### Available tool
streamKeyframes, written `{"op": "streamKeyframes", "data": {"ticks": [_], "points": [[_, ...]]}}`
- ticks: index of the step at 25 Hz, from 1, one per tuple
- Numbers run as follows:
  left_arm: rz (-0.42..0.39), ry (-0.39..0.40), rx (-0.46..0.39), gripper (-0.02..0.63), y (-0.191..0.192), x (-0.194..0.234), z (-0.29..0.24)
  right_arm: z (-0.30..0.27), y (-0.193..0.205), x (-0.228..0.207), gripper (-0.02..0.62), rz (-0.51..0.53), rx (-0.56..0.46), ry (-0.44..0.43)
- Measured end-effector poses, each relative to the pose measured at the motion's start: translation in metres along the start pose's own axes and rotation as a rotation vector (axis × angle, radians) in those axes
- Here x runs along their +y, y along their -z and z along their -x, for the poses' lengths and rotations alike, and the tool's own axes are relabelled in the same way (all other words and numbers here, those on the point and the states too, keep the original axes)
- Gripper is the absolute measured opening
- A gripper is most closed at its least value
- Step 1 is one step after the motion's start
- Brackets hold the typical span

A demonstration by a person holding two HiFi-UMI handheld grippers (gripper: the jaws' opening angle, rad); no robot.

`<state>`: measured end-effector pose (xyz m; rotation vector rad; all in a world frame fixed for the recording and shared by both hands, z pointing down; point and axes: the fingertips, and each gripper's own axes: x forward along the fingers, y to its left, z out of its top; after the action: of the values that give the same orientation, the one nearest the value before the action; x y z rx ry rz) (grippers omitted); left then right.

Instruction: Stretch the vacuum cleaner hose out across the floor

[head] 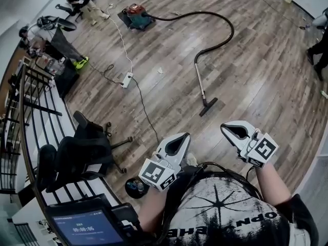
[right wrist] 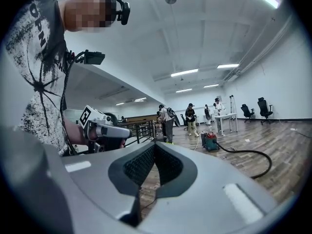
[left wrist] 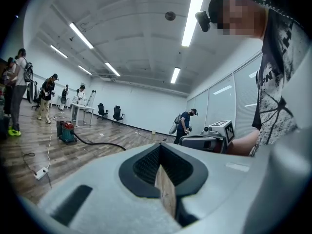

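A red and teal vacuum cleaner stands far off on the wooden floor. Its black hose loops right, then curves back down into a metal wand ending in a floor nozzle. My left gripper and right gripper are held close to my chest, well short of the nozzle, both shut and empty. In the left gripper view the shut left gripper faces the vacuum and hose. Past the closed right gripper, the right gripper view shows the vacuum and hose.
A white power strip with trailing cables lies left of the wand. A black office chair sits beside a black railing at the left. A tablet screen is at the bottom left. People stand at the room's far side and right edge.
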<state>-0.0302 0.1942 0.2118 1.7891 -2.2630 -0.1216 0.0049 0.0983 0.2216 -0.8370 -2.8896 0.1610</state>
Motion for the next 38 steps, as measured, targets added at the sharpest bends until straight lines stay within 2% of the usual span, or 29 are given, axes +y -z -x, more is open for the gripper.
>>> {"op": "streamKeyframes", "data": {"ticks": [7, 11, 18, 24, 31, 38], "points": [[0.009, 0.041, 0.008, 0.002, -0.013, 0.082, 0.011, -0.083, -0.012, -0.018, 0.006, 0.01, 0.012, 0.031], [0.028, 0.049, 0.011, 0.002, -0.011, 0.121, 0.02, -0.128, -0.017, -0.017, 0.007, 0.005, -0.004, 0.012], [0.048, 0.025, 0.008, 0.002, -0.011, 0.165, 0.037, -0.172, -0.016, -0.03, 0.006, 0.013, 0.028, 0.008], [0.074, 0.014, 0.025, 0.002, -0.009, 0.195, 0.029, -0.197, -0.015, -0.059, 0.006, -0.003, 0.056, 0.02], [0.075, -0.024, 0.034, 0.002, -0.023, 0.251, -0.002, -0.243, -0.019, -0.111, 0.006, -0.012, 0.061, -0.019], [0.069, -0.072, 0.032, 0.002, -0.057, 0.314, -0.069, -0.283, -0.047, -0.208, 0.006, -0.002, 0.018, -0.047]]}}
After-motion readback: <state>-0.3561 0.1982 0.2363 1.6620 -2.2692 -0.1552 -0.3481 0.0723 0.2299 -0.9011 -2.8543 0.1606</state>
